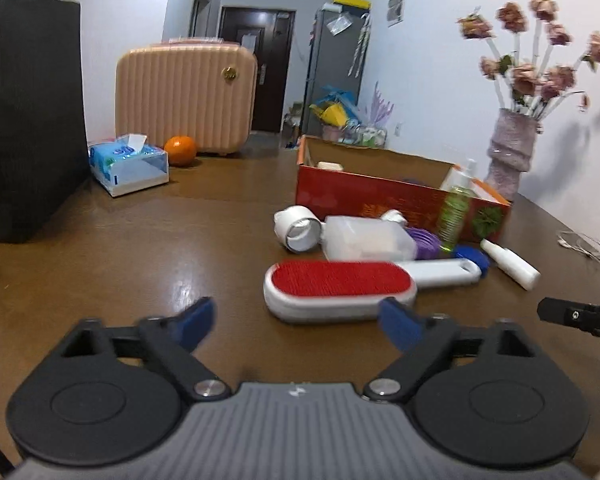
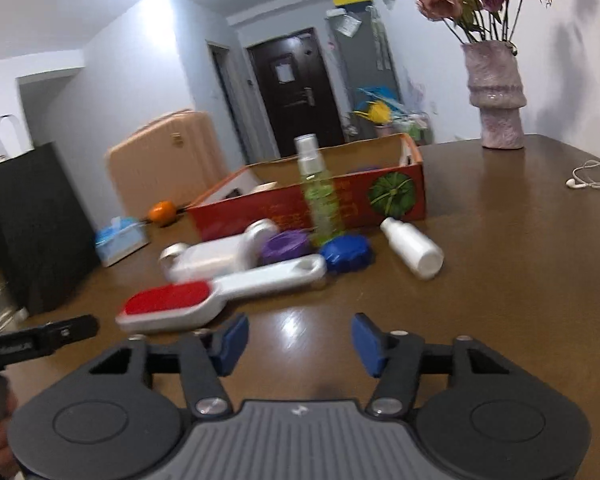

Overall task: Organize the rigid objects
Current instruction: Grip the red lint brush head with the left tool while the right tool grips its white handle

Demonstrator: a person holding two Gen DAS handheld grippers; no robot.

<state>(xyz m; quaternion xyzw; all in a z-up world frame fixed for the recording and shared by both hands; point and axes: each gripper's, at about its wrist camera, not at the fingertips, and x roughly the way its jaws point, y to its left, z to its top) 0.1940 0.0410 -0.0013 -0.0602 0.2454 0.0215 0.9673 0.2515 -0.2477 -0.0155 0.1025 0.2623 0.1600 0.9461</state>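
So the clutter sat bunched up on the brown desk (image 1: pixel 140 256), right against the front of a red cardboard box (image 1: pixel 380 196). Closest to the cameras was a lint brush (image 1: pixel 336 284) with a red pad and a white handle, lying flat. Behind it lay a white rectangular container (image 1: pixel 364 238), a white roll (image 1: pixel 298 228), a purple lid (image 2: pixel 284 246), a blue lid (image 2: pixel 348 254) and a small white bottle (image 2: pixel 414 248) on its side. A green spray bottle (image 2: pixel 320 200) stood upright just in front of the box wall.

The left tongs (image 1: pixel 300 320) hung low over the desk with jaws apart and nothing between them, the right-hand blue pad (image 1: pixel 398 322) overlapping the near edge of the brush in the picture; couldn't tell if it touched. The right tongs (image 2: pixel 296 344) were also unclenched and empty, over bare wood a bit short of the brush handle.

Further out on the desk: a tissue box (image 1: pixel 130 164), an orange (image 1: pixel 180 150), a black paper bag (image 1: pixel 24 120) on the left, a pink ribbed case (image 1: pixel 186 100) at the far edge, a rough pinkish vase (image 2: pixel 496 96) with dried roses by the white wall, and white earphones (image 2: pixel 592 178) off to the right. Past the desk was a hallway with a dark door (image 2: pixel 292 88) and a grey cabinet (image 1: pixel 336 64). The wood was glossy and caught the ceiling light.
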